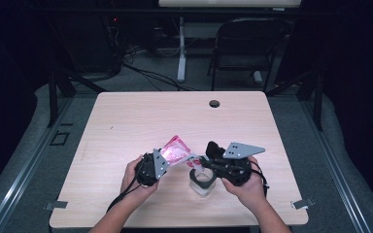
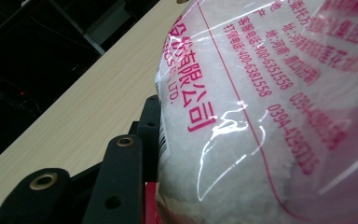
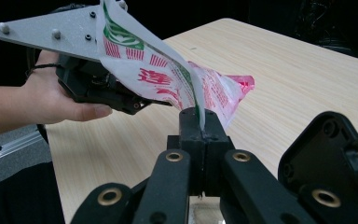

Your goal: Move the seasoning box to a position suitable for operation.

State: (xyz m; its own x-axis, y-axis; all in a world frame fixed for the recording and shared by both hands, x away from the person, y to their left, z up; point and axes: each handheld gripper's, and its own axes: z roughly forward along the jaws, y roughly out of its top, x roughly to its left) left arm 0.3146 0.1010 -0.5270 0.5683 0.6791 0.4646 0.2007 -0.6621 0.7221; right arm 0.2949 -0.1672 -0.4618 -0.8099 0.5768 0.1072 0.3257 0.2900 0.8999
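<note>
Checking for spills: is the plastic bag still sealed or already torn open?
Cannot tell. The plastic bag hangs between the left gripper and right gripper, which pinches its edge; no opening shows.

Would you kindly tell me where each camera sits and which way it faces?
High view: above the person's side, facing forward and down on the table; both hands, left gripper and right gripper show.
Left gripper view: on the left gripper, close against the bag; one jaw shows.
Right gripper view: on the right gripper, jaws shut on the bag's edge, facing the left hand.
All share the bag.
</note>
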